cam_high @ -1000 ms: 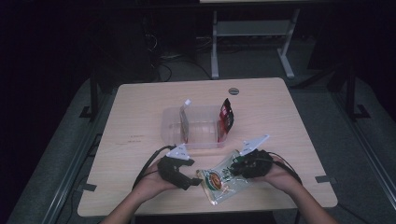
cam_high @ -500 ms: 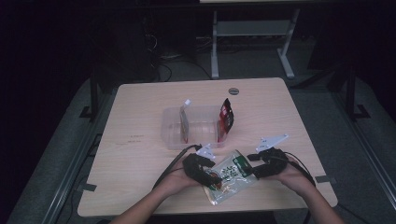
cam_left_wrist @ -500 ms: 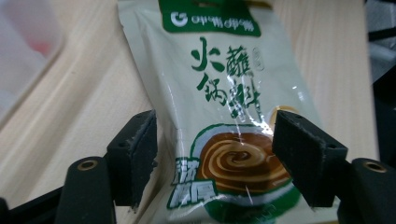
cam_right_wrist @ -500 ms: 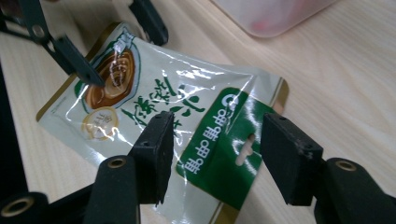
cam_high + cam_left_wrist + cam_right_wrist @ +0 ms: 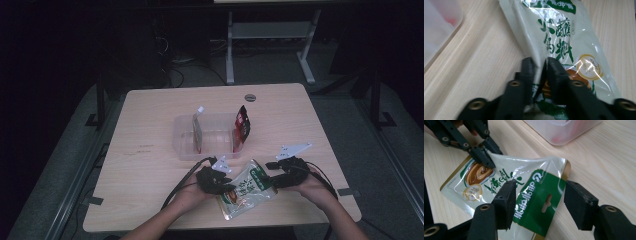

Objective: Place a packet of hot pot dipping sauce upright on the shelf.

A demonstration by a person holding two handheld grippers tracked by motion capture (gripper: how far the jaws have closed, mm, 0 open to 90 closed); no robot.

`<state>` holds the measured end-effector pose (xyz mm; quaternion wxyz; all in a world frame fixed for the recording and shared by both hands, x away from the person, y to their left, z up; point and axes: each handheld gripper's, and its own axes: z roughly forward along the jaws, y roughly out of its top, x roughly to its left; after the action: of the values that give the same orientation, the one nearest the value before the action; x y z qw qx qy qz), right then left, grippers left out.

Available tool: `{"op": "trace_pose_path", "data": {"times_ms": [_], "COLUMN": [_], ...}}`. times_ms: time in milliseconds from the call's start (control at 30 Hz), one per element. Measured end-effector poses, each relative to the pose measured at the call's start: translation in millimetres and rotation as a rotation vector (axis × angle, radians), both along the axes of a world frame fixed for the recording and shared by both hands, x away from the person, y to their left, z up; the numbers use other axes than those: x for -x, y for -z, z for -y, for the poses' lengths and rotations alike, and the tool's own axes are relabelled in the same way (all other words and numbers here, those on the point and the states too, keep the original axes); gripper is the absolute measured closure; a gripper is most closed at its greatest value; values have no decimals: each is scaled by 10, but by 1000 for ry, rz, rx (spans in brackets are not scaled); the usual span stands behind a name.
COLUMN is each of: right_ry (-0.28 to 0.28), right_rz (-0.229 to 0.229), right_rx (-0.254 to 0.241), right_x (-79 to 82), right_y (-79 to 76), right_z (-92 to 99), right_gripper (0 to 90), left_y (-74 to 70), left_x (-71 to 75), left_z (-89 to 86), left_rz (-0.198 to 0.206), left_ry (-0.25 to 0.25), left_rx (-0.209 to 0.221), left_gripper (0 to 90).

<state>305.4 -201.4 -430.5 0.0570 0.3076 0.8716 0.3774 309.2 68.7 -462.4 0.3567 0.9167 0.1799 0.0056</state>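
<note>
High view: green snack pouch (image 5: 246, 192) lies flat on the near part of the counter (image 5: 150, 150), just near of the clear plastic bin (image 5: 210, 136) that holds a red packet (image 5: 242, 125) upright at its right end and a thin packet (image 5: 198, 131) at its left. Left gripper (image 5: 220, 185) sits at the pouch's left edge, right gripper (image 5: 274, 181) at its right edge; a hand backs each one. Left gripper view: left gripper (image 5: 539, 65) jaws have just been closing and now stand narrow, pinching a raised fold of the pouch (image 5: 559, 37) film. Bite is thin, only film; risk is the slick foil slipping out on a lift, or creasing and tearing if pulled hard. Right gripper view: right gripper (image 5: 540, 203) jaws have just been opening and stand wide, straddling the pouch's (image 5: 534, 195) green header end near the hang hole, pads not pressing. With one side loose, a lift would probably let the pouch swing and peel from the left gripper (image 5: 482, 156), or clip the bin (image 5: 564, 130) wall on the way in.
</note>
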Motion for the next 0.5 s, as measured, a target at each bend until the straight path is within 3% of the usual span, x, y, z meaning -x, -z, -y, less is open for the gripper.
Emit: {"op": "trace_pose_path", "data": {"times_ms": [100, 333, 500], "right_ry": [3, -21, -31], "right_rz": [-3, -36, -90], "right_rx": [-5, -28, -102], "right_x": [-12, -38, -85], "right_y": [2, 27, 53], "right_z": [14, 50, 118], "right_gripper": [426, 448, 425], "left_y": [-9, -50, -121], "left_x": [-10, 10, 5], "left_z": [-1, -32, -114], "left_rz": [1, 21, 38], "left_ry": [13, 29, 64], "left_rx": [-2, 24, 35], "left_gripper": [848, 894, 898]}}
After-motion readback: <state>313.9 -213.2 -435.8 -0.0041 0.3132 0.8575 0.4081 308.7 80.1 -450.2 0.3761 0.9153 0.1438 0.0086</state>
